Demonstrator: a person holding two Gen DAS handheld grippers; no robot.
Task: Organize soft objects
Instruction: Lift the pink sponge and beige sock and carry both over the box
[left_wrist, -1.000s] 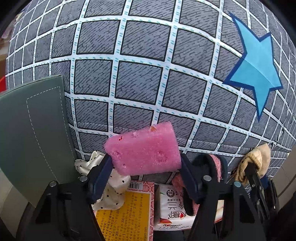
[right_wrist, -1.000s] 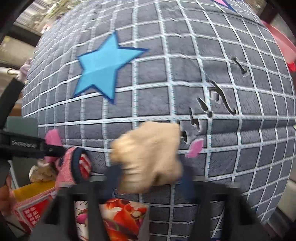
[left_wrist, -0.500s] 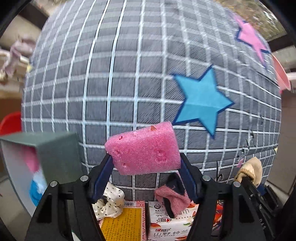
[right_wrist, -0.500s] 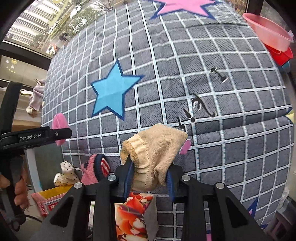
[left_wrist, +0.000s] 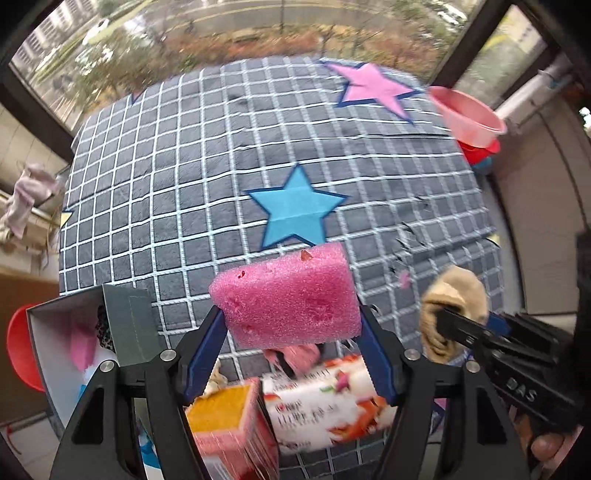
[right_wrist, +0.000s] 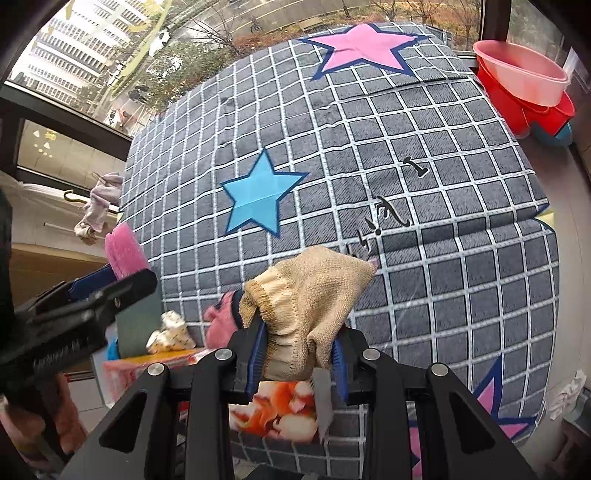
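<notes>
- Gripping pink sponge (left_wrist: 291, 295) in left claw (left_wrist: 291, 332), above checked bed cover (left_wrist: 221, 147).
- Clamping beige sock (right_wrist: 306, 302) in right claw (right_wrist: 299, 354), near blue star (right_wrist: 258, 195).

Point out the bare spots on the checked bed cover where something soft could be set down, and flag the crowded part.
The checked cover lies bare around the blue star, up to the pink star and right of the printed black lettering. The near left edge is crowded: grey-green box, yellow box, floral packet, pink knit item and spotted cloth.
</notes>
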